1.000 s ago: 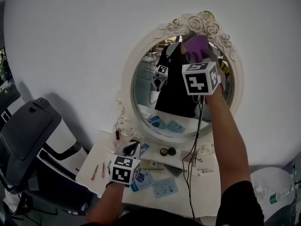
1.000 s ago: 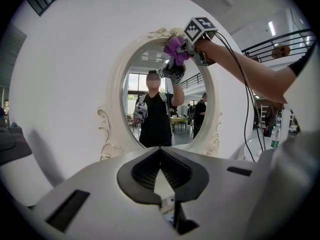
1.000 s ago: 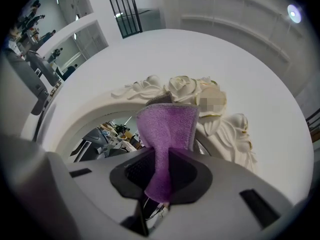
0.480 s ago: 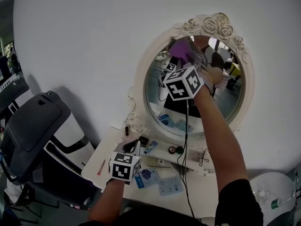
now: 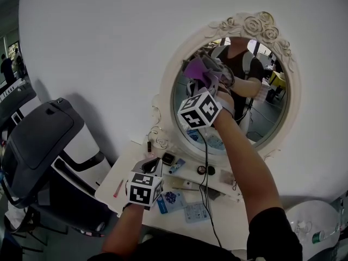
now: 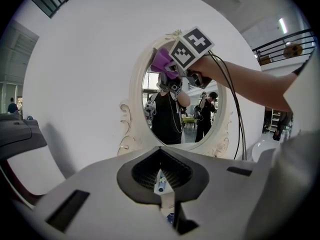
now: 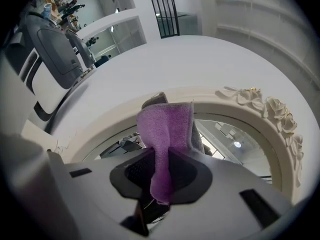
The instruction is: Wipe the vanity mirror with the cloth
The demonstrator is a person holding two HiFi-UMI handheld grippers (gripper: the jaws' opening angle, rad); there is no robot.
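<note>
**Status of task.** Wiping is judged to be under way, at an early or middle stage.

1. The right gripper (image 7: 161,176) is clamped on the cloth (image 7: 165,129). A purple fold stands up out of the jaws and a short end hangs below them.
2. In the head view the cloth sits at the upper left of the mirror (image 5: 266,118), just inside the ornate frame (image 5: 255,26). It appears to lie against the glass, but actual contact cannot be confirmed.
3. No streaks, smears or wet marks show on the glass, so wiped and unwiped zones cannot be told apart.
4. Judged by the cloth's position alone, the centre, the right side and the lower arc of the glass are left to cover.

**Left gripper.** The left gripper (image 5: 152,170) is low in the frame, over the table (image 5: 122,173), well apart from the mirror. Its jaws are drawn together with only a thin slit between them. Nothing is pinched, and the slit shows only items lying on the table beyond.

**Containers and contents.**

- No open container with visible contents is in view.
- Two small dark round pots (image 5: 206,170) stand at the mirror's foot. Whether they are lidded, and what they hold, cannot be told.
- Loose on the table are blue packets (image 5: 194,213) and a blue tube (image 5: 176,165). None of them lies inside anything.
</note>
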